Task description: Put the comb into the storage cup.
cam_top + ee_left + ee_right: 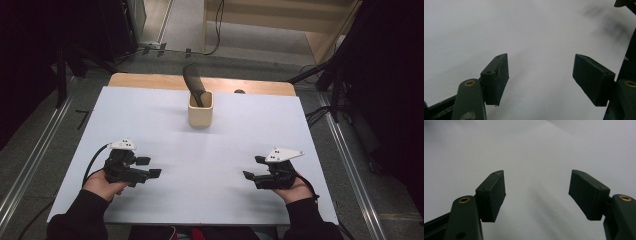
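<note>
At lower left of the high view, the left gripper (151, 167) sat on the white sheet (150, 120), held by the person's left hand (102, 184), jaws pointing toward frame centre. Jaws stood wide apart, nothing between them; the left gripper view (540, 76) showed the same, just bare sheet under the gap. At lower right, the right gripper (254, 167) mirrored it in the right hand (296, 190), jaws pointing inward, also spread with nothing gripped; the right gripper view (537, 195) confirmed this. The two grippers were well apart, facing each other across the lower middle of the frame. Upper centre: a cream square cup (200, 110) stood upright on the sheet near its far edge, well apart from both grippers. A black curved tool (193, 83) stood in the cup, leaning toward upper left. Wooden table edge (150, 80) showed just behind the sheet.
</note>
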